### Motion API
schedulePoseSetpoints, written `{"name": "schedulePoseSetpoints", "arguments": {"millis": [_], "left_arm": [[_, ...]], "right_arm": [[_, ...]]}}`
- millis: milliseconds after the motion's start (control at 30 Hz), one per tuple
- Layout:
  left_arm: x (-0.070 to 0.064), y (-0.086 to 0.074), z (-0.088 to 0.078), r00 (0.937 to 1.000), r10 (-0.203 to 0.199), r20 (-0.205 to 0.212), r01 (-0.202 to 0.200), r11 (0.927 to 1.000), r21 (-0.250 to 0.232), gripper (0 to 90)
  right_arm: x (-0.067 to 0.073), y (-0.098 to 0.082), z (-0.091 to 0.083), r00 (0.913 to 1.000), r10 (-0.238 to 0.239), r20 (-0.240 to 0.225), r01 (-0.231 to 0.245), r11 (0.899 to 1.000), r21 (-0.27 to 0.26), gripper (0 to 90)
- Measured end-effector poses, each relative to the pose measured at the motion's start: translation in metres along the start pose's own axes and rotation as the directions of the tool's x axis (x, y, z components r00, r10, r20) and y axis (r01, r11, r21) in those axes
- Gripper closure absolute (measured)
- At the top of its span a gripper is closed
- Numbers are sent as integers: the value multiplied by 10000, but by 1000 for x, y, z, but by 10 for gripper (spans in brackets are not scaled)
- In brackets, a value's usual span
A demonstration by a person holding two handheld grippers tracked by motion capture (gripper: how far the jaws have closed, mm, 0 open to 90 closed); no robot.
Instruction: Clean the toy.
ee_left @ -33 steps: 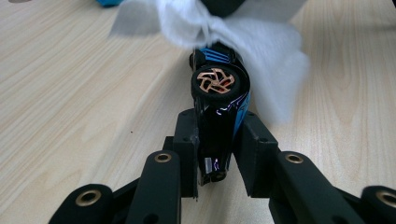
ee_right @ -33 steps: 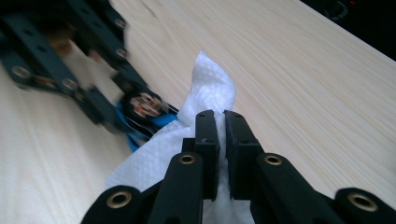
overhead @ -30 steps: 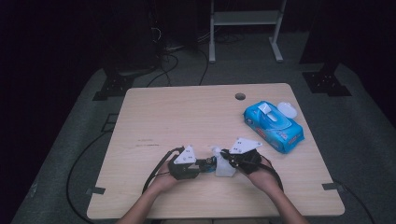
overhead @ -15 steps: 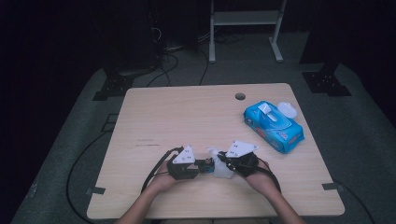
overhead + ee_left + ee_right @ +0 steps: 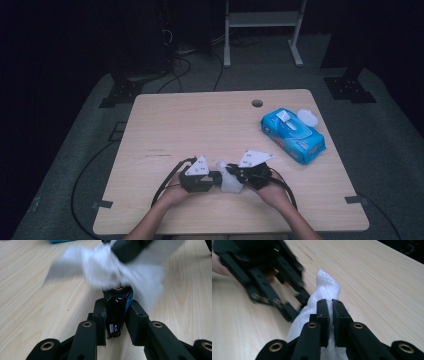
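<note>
Near the table's front edge my left gripper [image 5: 216, 177] and right gripper [image 5: 231, 173] meet tip to tip. In the left gripper view, the left gripper [image 5: 117, 305] is shut on a small glossy black object [image 5: 116, 308] with a blue edge. A white wipe [image 5: 105, 267] is draped, blurred, over the object's far end. In the right gripper view, the right gripper [image 5: 330, 303] is shut on the crumpled white wipe [image 5: 327, 287], with the left gripper [image 5: 298, 307] blurred just beyond. From above, the wipe [image 5: 231, 185] bunches between the two grippers.
A blue pack of wipes [image 5: 292, 135] with its white lid [image 5: 307, 117] flipped open lies at the right of the wooden table [image 5: 200, 125]. A round cable hole [image 5: 257, 103] sits near the far edge. Cables trail from both grippers off the table's front.
The right gripper has shifted slightly to the left with the wipe, against the left gripper. The left gripper has stayed in place.
</note>
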State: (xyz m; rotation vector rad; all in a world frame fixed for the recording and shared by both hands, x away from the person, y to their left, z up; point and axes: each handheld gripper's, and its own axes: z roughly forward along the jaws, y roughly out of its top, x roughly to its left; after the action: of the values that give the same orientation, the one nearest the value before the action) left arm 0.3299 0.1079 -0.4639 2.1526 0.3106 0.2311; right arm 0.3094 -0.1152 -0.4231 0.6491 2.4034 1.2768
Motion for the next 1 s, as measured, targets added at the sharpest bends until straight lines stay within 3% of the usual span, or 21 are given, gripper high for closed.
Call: {"name": "schedulePoseSetpoints", "arguments": {"millis": [67,133,400,633,700,833,900,933,1000], "left_arm": [[-1,0,0,10000,25,-18,-25,10000,45,711],[-1,0,-1,10000,22,-10,-22,10000,30,711],[1,-1,-1,9999,-107,86,107,9999,-17,710],[1,-1,-1,9999,-147,84,147,9999,-32,711],[1,-1,-1,9999,-147,68,147,9999,-24,711],[1,-1,-1,9998,-176,97,176,9998,-6,711],[2,-1,0,9994,-295,165,295,9996,-37,710],[2,-1,0,9994,-304,172,304,9995,-35,709],[2,-1,0,9994,-282,182,282,9996,-21,709]], "right_arm": [[7,4,7,9995,-236,-201,238,9997,93,843],[9,4,9,9990,-440,-102,443,9986,294,843],[-17,-12,-11,9966,190,799,-224,9989,411,843],[-4,-10,-4,9980,-164,604,145,9994,311,843],[-7,-10,-6,9978,-174,637,148,9990,413,843],[-20,-15,-16,9929,27,1190,-93,9984,549,843],[-28,-19,-20,9909,457,1268,-522,9975,481,844],[-28,-19,-20,9897,567,1316,-634,9969,476,844],[-22,-16,-17,9906,317,1328,-392,9978,538,843]]}}
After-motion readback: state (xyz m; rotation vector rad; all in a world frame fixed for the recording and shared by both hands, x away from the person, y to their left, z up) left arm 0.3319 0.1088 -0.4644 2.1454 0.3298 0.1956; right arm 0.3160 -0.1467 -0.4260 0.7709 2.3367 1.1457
